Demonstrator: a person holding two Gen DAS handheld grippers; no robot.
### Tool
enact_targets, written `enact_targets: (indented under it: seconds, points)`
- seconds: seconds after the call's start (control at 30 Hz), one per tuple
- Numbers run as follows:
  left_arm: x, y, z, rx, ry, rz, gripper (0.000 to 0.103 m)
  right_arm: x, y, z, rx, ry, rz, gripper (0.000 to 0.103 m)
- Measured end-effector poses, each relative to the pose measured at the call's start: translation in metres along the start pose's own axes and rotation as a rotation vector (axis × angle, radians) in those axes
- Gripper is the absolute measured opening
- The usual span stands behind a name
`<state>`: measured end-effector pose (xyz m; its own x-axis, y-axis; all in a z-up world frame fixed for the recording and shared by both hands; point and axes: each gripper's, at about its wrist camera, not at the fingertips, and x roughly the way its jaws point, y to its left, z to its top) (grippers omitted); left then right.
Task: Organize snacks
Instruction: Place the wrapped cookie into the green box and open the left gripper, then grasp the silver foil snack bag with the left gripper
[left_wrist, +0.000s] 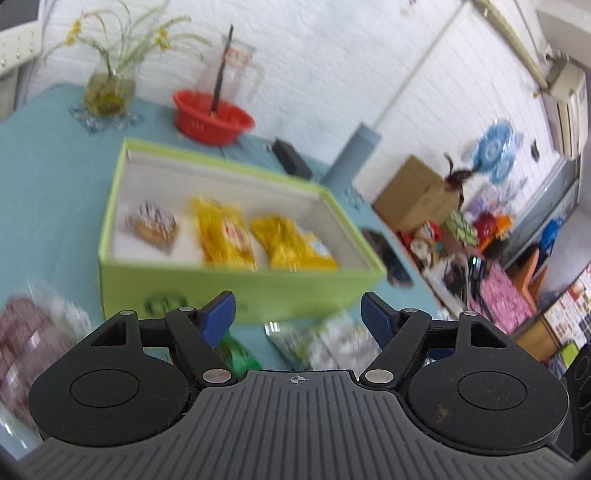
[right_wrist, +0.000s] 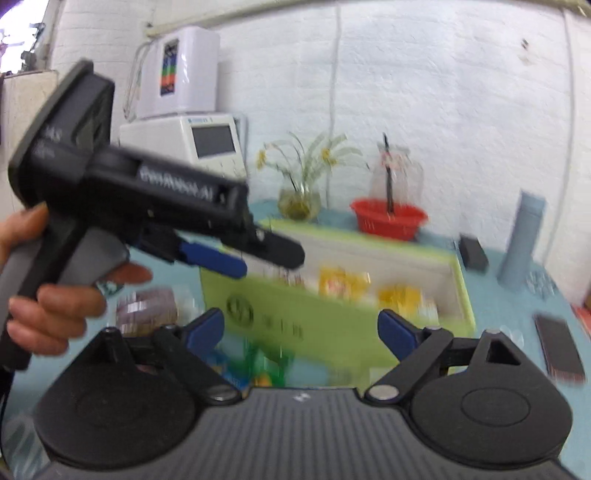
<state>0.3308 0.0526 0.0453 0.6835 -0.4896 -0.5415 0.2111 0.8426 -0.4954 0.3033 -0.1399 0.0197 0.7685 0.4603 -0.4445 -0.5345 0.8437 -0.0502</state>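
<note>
A lime-green box with a white inside stands open on the teal table. It holds two yellow snack packs and a brownish pack. My left gripper is open and empty, hovering in front of the box. Below it lie a green-white pack, a green pack and a maroon pack. My right gripper is open and empty, facing the box. The left gripper shows in the right wrist view, held by a hand above the box's left end.
A red basket, a glass jug, a flower vase and a small black box stand behind the green box. A grey-blue cylinder and a phone are at the right. Clutter lies beyond the table's right edge.
</note>
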Motion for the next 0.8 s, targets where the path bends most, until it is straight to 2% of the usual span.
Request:
enact_targets:
  seconds: [0.17, 0.23, 0.33, 0.47, 0.53, 0.57, 0.67, 0.73, 0.8]
  points:
    - [0.019, -0.006, -0.028, -0.079, 0.077, 0.005, 0.06, 0.005, -0.022, -0.031, 0.047, 0.074, -0.149, 0.091]
    - [0.033, -0.011, -0.024, -0.068, 0.105, -0.016, 0.061, 0.015, -0.037, -0.032, 0.094, 0.101, -0.138, 0.091]
    - [0.065, -0.016, -0.015, -0.079, 0.191, -0.022, 0.056, 0.031, -0.05, -0.036, 0.144, 0.138, -0.074, 0.091]
    - [0.103, -0.026, -0.014, -0.044, 0.269, 0.002, 0.052, 0.04, -0.055, -0.044, 0.163, 0.167, -0.059, 0.091]
    - [0.112, -0.03, -0.015, -0.042, 0.287, 0.004, 0.054, 0.042, -0.054, -0.048, 0.148, 0.171, -0.065, 0.09]
    - [0.113, -0.034, -0.017, -0.028, 0.285, 0.01, 0.054, 0.042, -0.052, -0.048, 0.126, 0.175, -0.077, 0.088]
    - [0.108, -0.043, -0.023, 0.021, 0.277, 0.011, 0.043, 0.034, -0.052, -0.049, 0.095, 0.178, -0.086, 0.075]
    - [0.102, -0.047, -0.03, 0.011, 0.285, -0.02, 0.033, 0.022, -0.056, -0.054, 0.108, 0.173, -0.088, 0.068]
    - [0.096, -0.055, -0.041, 0.004, 0.298, -0.052, 0.032, 0.006, -0.058, -0.062, 0.131, 0.165, -0.099, 0.066]
